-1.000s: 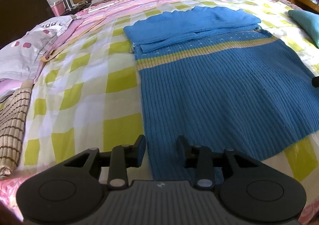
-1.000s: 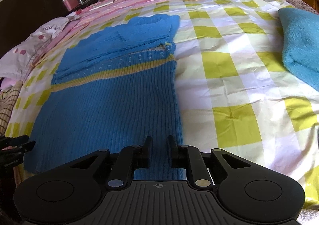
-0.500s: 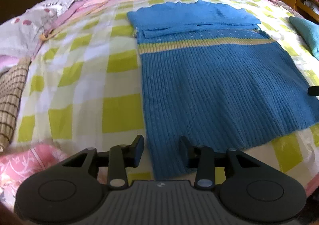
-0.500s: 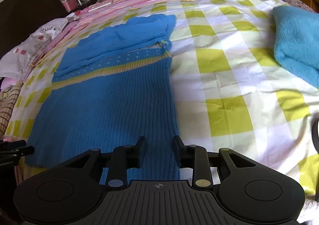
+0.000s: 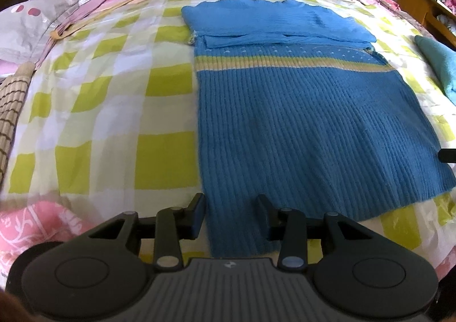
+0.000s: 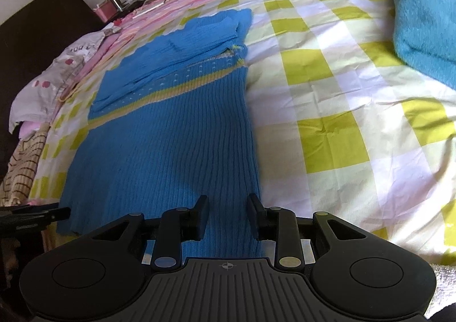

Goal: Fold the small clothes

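The blue sweater [image 5: 299,128] lies flat on the bed [image 5: 114,99]; each hand-held gripper, left [image 5: 230,215] and right [image 6: 227,216], hovers at six o'clock over a hem corner, jaws apart.

Blue ribbed sweater [image 5: 307,122] with yellow stripe, flat on checked bedsheet [image 5: 159,111], sleeves folded.

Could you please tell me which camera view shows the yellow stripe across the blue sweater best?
The left wrist view: the yellow stripe on the blue sweater runs nearly straight across the frame, seen edge to edge. The right wrist view shows the whole stripe too, but slanted and foreshortened toward the left.
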Available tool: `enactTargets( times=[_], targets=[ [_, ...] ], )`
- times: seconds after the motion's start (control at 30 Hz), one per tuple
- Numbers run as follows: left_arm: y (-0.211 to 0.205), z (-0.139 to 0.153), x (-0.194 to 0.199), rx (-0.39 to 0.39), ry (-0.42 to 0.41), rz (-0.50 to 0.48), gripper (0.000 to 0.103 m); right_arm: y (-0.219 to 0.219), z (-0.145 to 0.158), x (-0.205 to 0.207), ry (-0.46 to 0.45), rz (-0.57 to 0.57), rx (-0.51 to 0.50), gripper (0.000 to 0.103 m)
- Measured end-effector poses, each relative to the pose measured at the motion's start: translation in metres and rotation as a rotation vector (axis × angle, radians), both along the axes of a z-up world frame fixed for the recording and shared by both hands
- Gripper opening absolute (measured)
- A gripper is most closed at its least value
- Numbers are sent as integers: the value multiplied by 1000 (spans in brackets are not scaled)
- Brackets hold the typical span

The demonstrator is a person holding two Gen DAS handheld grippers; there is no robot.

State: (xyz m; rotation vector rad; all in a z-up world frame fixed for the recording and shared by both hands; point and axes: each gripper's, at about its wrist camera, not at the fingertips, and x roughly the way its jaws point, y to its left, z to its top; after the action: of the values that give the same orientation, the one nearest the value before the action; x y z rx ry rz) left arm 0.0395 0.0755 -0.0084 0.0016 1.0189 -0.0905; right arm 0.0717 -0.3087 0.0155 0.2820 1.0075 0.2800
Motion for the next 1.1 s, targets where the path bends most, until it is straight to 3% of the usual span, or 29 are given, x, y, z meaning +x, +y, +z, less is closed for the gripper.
enactTargets(
  times=[0.2, 0.4, 0.6, 0.7, 0.77, 0.83, 1.1],
  targets=[
    [5, -1, 2, -36, 10, -3, 45, -1, -1, -2, 18, 24, -2, 29],
    [1, -1, 1, -23, 4, -34, 44, -3, -2, -4, 39, 43, 14, 29],
    [-3, -3, 5, -11, 8, -34, 45, -3, -9, -4, 51, 43, 100, 31],
    [-3, -3, 3, -23, -6, -39, 37, -1, -11, -5, 48, 34, 136, 28],
    [-1, -1, 2, -43, -9, -39, 22, 1, -11, -5, 43, 37, 140, 25],
    [1, -1, 3, -75, -8, -37, 18, 3, -12, -5, 45, 33, 152, 22],
    [7, 0, 5, -149, -17, -41, 16, 9, -16, 4, 54, 20, 199, 23]
  ],
)
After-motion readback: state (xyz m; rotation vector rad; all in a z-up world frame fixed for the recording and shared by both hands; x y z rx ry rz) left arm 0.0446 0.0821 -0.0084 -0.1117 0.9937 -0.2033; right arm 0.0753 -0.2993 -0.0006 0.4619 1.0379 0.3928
